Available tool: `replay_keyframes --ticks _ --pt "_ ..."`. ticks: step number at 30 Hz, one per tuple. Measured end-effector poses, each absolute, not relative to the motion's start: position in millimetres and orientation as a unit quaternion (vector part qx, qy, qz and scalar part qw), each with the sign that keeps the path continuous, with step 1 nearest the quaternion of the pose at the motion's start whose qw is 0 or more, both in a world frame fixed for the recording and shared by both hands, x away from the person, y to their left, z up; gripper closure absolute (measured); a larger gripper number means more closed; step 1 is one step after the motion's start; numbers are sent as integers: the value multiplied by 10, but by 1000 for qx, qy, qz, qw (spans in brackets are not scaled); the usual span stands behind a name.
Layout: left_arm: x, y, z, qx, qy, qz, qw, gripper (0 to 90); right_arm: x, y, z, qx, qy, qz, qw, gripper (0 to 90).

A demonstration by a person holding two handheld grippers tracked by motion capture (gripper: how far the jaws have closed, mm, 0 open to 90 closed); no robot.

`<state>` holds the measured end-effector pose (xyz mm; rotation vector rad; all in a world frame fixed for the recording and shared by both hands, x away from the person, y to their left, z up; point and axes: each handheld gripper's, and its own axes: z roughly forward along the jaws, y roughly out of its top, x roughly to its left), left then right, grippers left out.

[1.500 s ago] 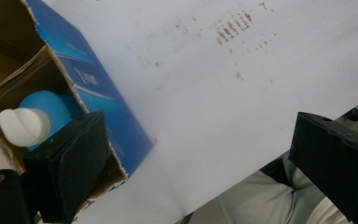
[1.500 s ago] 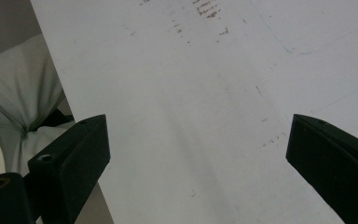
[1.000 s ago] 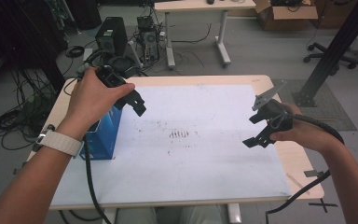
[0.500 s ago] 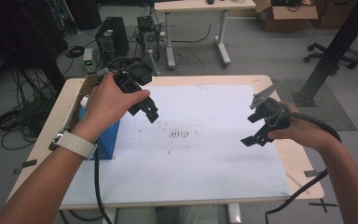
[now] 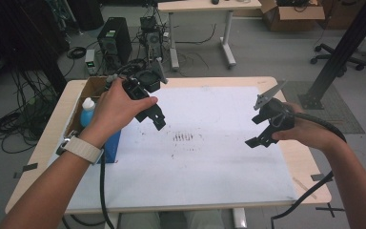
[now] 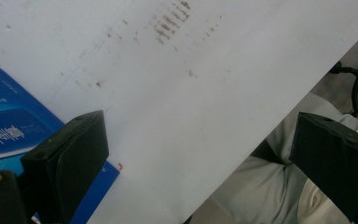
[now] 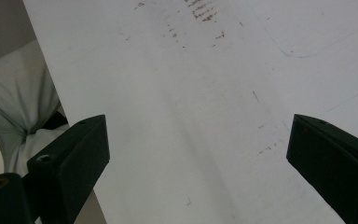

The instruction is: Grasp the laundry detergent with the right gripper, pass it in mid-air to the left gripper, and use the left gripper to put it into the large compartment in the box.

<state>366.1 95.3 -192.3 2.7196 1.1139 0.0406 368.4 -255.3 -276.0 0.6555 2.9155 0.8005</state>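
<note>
My left gripper point(image 5: 156, 117) hangs over the left part of a white sheet point(image 5: 209, 167), held from above by a hand with a watch on the wrist. In the left gripper view its jaws point(image 6: 200, 126) stand wide open with nothing between them. A blue box point(image 5: 111, 143) lies at the sheet's left edge, below and behind that hand; the same blue box point(image 6: 9, 126) appears beside the left jaw. My right gripper point(image 5: 257, 130) hovers above the sheet's right side, open and empty point(image 7: 198, 123).
A cardboard box point(image 5: 93, 86) at the table's left edge holds a white bottle with a blue cap point(image 5: 87, 110). Dark smudges point(image 5: 183, 138) mark the sheet's middle. Computer gear, cables and desks stand on the floor beyond the table.
My left gripper has risen from beside the blue box and moved right and farther over the sheet. The right gripper has barely shifted.
</note>
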Motion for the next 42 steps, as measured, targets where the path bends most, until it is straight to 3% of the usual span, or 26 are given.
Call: replay_keyframes --ticks 13,27,42 --pt "3721 902 -1958 928 361 5 98 48 3723 -2539 -2771 210 943 256 21 56" --pt "3752 706 -2070 960 269 -7 79 50 3719 -2527 -2780 208 944 256 18 56" --pt "3758 671 -2094 967 238 -7 89 50 3720 -2507 -2776 205 945 254 18 55"
